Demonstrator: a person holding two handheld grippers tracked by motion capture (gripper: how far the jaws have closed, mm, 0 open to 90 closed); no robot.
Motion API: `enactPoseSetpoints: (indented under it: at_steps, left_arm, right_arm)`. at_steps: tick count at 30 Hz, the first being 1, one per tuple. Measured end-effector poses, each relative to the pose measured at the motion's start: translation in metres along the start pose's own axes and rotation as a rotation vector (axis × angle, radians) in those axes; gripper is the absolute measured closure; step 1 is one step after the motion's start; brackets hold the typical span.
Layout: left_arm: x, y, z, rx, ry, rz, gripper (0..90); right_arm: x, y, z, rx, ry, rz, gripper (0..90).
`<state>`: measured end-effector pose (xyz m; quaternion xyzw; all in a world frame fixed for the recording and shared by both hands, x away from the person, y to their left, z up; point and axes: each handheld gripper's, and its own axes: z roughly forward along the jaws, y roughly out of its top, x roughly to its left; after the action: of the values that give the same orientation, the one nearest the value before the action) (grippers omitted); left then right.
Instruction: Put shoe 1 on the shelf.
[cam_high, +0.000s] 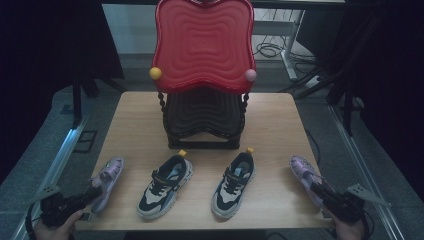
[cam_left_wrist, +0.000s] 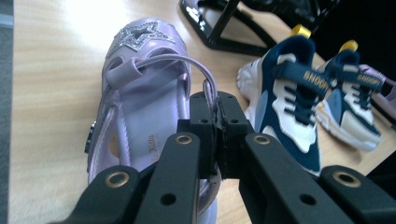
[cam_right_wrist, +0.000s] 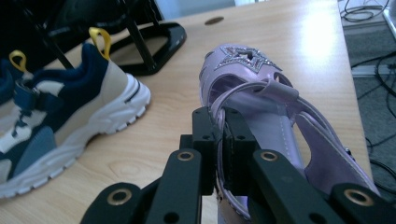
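Note:
Two lilac sandals with glittery stars lie on the wooden table (cam_high: 135, 115). At the left edge rests the left sandal (cam_high: 107, 178) (cam_left_wrist: 140, 102), and my left gripper (cam_high: 90, 194) (cam_left_wrist: 215, 105) is shut on the back strap of it. The right sandal (cam_high: 305, 175) (cam_right_wrist: 275, 112) sits at the right edge, with my right gripper (cam_high: 319, 191) (cam_right_wrist: 219, 122) shut on its heel strap. Between the sandals stand two navy, white and cream sneakers (cam_high: 166, 186) (cam_high: 234, 184) with yellow heel loops.
A black shoe rack (cam_high: 202, 122) with a red wavy top tray (cam_high: 202, 42) stands at the back middle of the table. Cables lie on the floor beyond. Bare tabletop lies on both sides of the rack.

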<state>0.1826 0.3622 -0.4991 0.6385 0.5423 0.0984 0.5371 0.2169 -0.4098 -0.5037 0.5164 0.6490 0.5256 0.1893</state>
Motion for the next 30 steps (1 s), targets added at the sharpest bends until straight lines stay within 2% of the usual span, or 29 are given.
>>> enactPoseSetpoints:
  at_steps: [4,7,10,13,18,25,30]
  left_arm:
    - [-0.003,0.005,0.004,-0.013,-0.033,-0.004,86.6]
    - [-0.007,0.01,0.008,-0.019,-0.044,0.009,86.6]
    - [-0.011,0.017,0.013,-0.034,-0.068,0.013,86.6]
    - [-0.015,0.025,0.018,-0.041,-0.091,0.019,86.6]
    - [-0.025,0.039,0.026,-0.042,-0.117,0.054,86.5]
    - [-0.034,0.052,0.039,-0.059,-0.144,0.072,86.2]
    - [-0.037,0.059,0.046,-0.066,-0.157,0.078,86.2]
  right_arm:
    - [0.001,0.002,0.002,-0.027,0.004,0.014,85.8]
    - [0.005,0.005,0.002,-0.07,-0.001,0.012,85.8]
    - [0.011,0.009,0.002,-0.106,0.018,0.005,85.8]
    - [0.015,0.015,0.004,-0.119,0.044,0.003,85.8]
    - [0.027,0.025,0.016,-0.153,0.067,-0.004,85.7]
    - [0.044,0.037,0.035,-0.158,0.113,-0.016,85.6]
    - [0.05,0.04,0.047,-0.146,0.125,-0.023,85.6]
